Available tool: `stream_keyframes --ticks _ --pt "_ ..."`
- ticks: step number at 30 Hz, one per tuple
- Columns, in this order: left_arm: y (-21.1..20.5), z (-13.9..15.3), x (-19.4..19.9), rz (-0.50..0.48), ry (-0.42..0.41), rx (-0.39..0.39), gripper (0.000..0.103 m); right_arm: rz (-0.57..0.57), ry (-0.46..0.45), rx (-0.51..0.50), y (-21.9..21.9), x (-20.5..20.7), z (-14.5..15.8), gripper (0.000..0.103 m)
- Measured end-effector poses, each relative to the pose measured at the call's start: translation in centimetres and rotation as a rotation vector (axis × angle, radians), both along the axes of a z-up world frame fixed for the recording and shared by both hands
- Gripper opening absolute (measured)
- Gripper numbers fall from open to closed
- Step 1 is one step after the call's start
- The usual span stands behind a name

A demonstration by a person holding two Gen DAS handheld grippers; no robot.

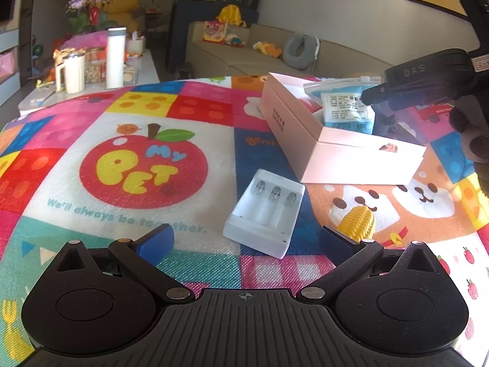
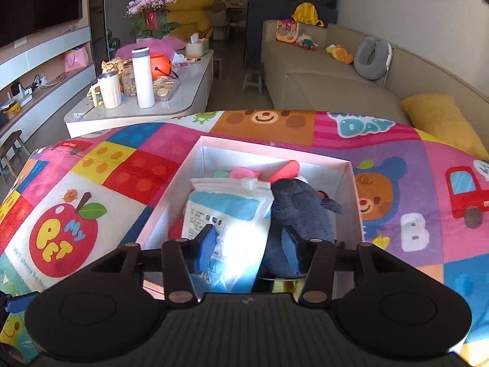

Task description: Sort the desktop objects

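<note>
Right gripper [image 2: 249, 250] sits half open over the zip pouch [image 2: 227, 211] in the pink box [image 2: 171, 189], looks like a drop-off; wide-open left gripper [image 1: 246, 241] should grab the battery charger [image 1: 264, 212] next

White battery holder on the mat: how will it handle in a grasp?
The battery holder looks like a rigid plastic shell, so it probably won't flex. Its slots are empty, so likely light. It lies flat and boxy, unlikely to roll; smooth sides might slip.

Pouch [image 2: 226, 214] label print too small
</note>
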State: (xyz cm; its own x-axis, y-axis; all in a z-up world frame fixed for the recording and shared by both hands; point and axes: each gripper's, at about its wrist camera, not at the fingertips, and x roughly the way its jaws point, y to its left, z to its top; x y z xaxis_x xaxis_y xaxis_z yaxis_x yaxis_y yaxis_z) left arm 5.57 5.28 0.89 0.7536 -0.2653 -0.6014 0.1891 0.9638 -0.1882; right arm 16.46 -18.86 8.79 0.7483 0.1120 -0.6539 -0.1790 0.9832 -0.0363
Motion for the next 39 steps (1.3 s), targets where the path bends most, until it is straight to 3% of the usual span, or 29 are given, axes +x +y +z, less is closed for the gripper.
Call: stream_keyframes --ticks 4,5,7,9,11,14,17,21,24,27,30,35,38,39 --pt "-0.1 0.0 0.0 0.001 0.001 0.005 0.103 -0.057 -0.07 0.059 -2.2 -1.2 1.4 0.058" --pt "-0.1 0.0 0.0 0.001 0.001 0.008 0.103 -0.057 -0.065 0.074 -2.3 -1.2 1.5 0.052" --pt "-0.2 0.0 0.0 0.001 0.001 0.013 0.103 -0.019 0.004 0.112 -1.9 -0.7 1.0 0.018" --pt "-0.2 0.0 0.0 0.003 0.001 0.013 0.103 -0.002 0.062 0.124 -0.6 0.1 -0.2 0.007" --pt "-0.2 0.0 0.0 0.003 0.001 0.014 0.103 0.003 0.048 0.116 1.2 0.8 -0.9 0.005" --pt "-0.3 -0.1 0.1 0.003 0.002 0.021 0.103 0.036 0.089 0.192 3.0 3.3 -1.1 0.005" --pt "-0.2 -0.1 0.0 0.003 0.002 0.021 0.103 -0.008 0.065 0.155 4.1 5.8 -1.0 0.005" --pt "-0.1 -0.1 0.1 0.003 0.002 0.015 0.103 -0.127 0.127 0.132 2.1 8.2 -1.5 0.005" --pt "0.0 -0.1 0.1 0.004 0.0 0.003 0.103 -0.091 0.189 0.216 -0.6 7.4 -2.5 0.0" --pt "0.0 -0.1 0.2 0.004 0.002 0.0 0.103 -0.034 0.264 0.265 -1.4 5.6 -3.2 0.0" --pt "-0.2 -0.2 0.2 0.004 0.003 0.012 0.103 0.0 0.289 0.204 -0.3 4.7 -4.2 0.0" --pt "-0.1 -0.1 0.1 0.009 0.003 0.01 0.103 -0.028 0.19 0.093 1.0 2.7 -3.9 0.002" --pt "-0.2 -0.2 0.2 0.006 0.005 0.02 0.103 -0.024 0.038 0.062 -0.1 -1.3 -1.8 0.022" --pt "-0.3 -0.2 0.2 0.003 0.007 0.023 0.103 -0.03 -0.012 0.04 -0.5 -2.8 -1.3 0.047"
